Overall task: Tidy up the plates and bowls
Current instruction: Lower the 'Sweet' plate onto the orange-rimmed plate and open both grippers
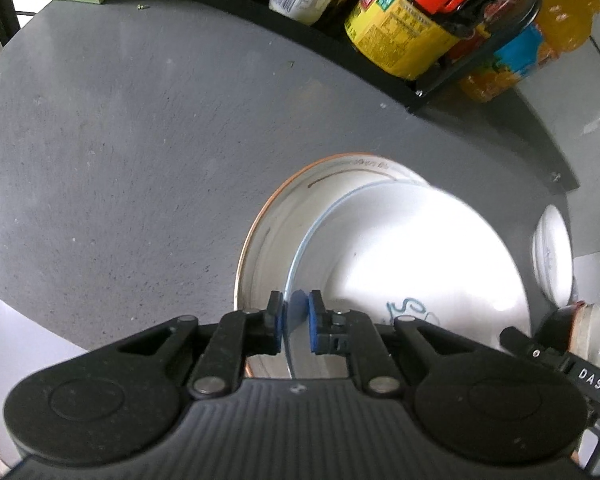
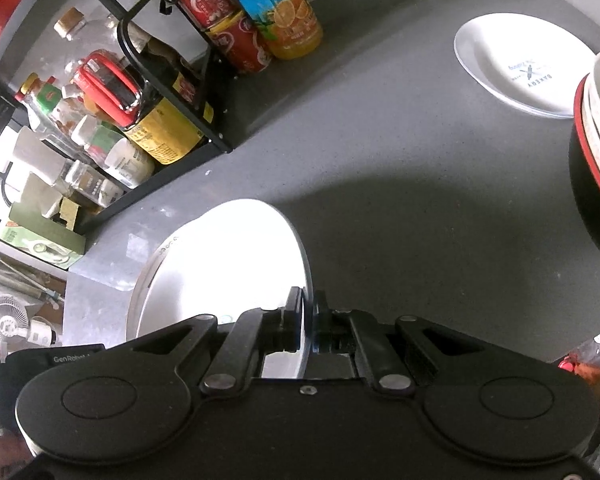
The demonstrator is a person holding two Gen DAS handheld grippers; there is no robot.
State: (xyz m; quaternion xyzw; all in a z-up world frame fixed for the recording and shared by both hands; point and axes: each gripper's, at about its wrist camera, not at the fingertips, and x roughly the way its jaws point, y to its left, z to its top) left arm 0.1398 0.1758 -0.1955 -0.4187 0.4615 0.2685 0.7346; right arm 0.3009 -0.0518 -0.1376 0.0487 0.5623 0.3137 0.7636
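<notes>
We saw a black wire rack (image 2: 168, 92) at the back of the grey counter (image 2: 380, 152). It was full of bottles and jars. A big jar with a yellow label (image 1: 396, 32) sat at the rack's near end, and an orange juice bottle (image 2: 288, 12) with two red cans (image 2: 228, 28) stood just beside the rack. Nothing stood between the rack and our dishes.

Far from the rack, a flat white plate with words on it (image 2: 528, 68) lay on the counter. Near that plate stood a black bowl with a red rim (image 2: 592, 184), with lighter bowls stacked inside it.

Our left claw (image 1: 293, 320) was pinching the rim of a white dish with a thin blue edge (image 1: 412, 256). The blue pads (image 1: 312, 326) sat one on each side of the rim. Our right claw (image 2: 308, 320) was pinching the same dish on its other edge. The dish was shiny white, with some blue writing inside. It sat in front of the rack, over a white plate with an orange rim (image 1: 276, 216), which rested on the counter. We could not tell if the two dishes were touching.
</notes>
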